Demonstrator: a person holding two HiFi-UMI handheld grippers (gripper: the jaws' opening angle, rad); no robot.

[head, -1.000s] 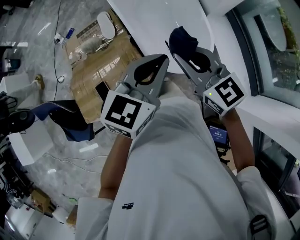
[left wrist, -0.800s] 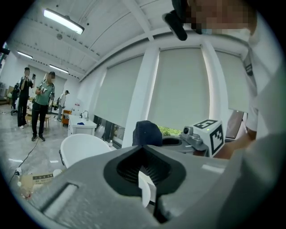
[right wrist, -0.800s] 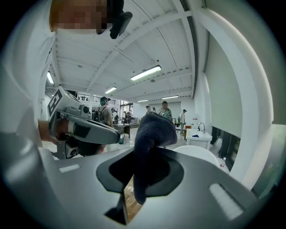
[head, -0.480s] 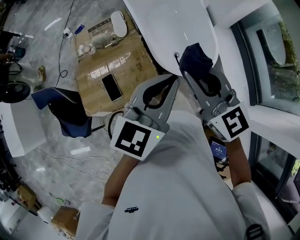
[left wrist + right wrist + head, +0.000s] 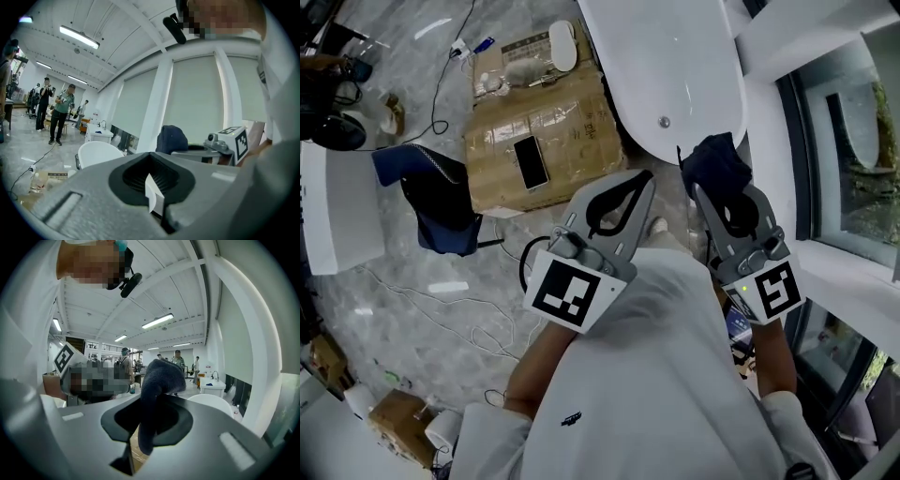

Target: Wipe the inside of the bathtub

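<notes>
Dark cloth (image 5: pixel 715 161) is clamped in the right gripper (image 5: pixel 720 192), centre right, presumably ready for wiping the bathtub (image 5: pixel 675 66) at upper centre; the left gripper (image 5: pixel 639 192) is held closed, empty.

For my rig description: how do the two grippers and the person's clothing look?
The left gripper and right gripper are grey with black-lined oval openings. Each carries a white cube with black square markers. The person wears a white short-sleeved shirt.
</notes>
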